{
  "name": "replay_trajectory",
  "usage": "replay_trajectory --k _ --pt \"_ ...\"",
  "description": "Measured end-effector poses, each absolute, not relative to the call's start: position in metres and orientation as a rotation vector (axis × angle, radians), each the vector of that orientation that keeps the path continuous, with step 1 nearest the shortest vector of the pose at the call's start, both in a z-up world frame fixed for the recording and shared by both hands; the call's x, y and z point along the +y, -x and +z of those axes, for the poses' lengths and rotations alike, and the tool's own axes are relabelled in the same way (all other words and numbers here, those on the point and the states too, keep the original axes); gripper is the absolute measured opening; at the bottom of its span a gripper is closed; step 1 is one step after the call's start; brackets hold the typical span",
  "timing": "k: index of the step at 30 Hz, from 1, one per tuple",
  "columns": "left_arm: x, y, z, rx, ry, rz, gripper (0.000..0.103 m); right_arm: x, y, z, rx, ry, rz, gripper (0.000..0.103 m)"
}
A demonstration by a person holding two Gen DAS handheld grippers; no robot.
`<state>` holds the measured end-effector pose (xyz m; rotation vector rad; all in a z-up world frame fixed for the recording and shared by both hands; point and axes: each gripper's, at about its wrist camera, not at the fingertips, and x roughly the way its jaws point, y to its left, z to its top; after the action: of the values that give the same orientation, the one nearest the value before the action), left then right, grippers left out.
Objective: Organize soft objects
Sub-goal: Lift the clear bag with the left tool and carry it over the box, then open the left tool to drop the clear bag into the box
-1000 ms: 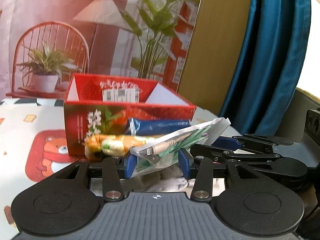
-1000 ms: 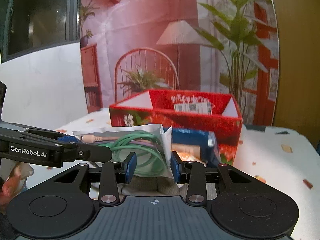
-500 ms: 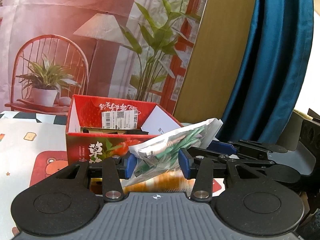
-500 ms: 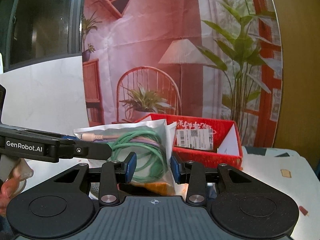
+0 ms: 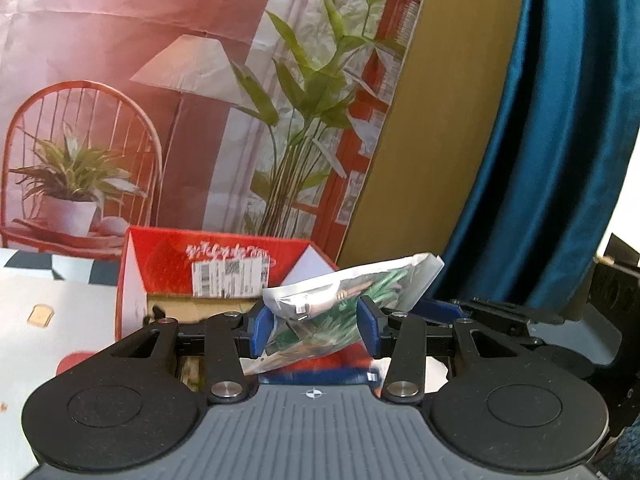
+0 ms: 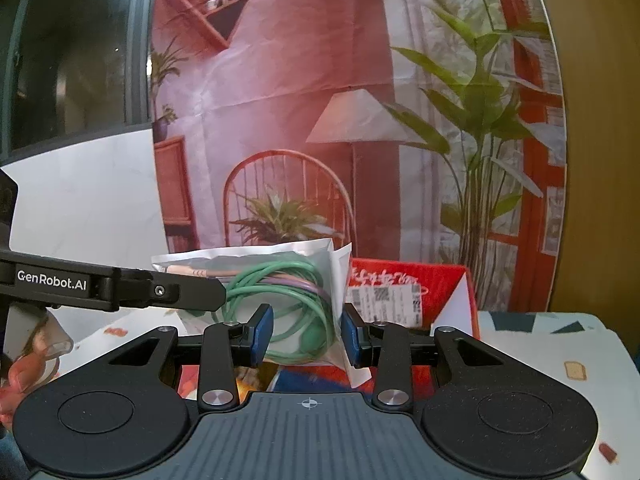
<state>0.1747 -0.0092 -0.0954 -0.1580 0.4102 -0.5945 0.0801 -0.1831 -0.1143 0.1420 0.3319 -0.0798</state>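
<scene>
While the left gripper and right gripper both pinch one clear bag of green cable, only the left view shows the red box interior, seemingly empty, beyond.

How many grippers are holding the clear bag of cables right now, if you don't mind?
2: the left gripper clamps one end of the clear bag of cables, and the right gripper clamps the other end.

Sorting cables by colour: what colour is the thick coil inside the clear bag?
Mint green, with a lilac strand alongside; the cable shows best in the right wrist view.
</scene>
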Motion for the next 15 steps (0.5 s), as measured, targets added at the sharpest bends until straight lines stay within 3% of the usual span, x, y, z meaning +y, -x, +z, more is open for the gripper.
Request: replay_trajectory --k 8,15 --pt "-0.024 -0.238 -0.084 0.445 0.195 -0.598 0.048 -0.228 -0.137 -0.112 0.376 -0.197 -0.083 0.034" --pt "-0.037 -0.286 -0.117 0.591 0.186 -0.577 0.048 -0.264 -0.179 -0.140 0.493 -0.285 -0.090 0.034"
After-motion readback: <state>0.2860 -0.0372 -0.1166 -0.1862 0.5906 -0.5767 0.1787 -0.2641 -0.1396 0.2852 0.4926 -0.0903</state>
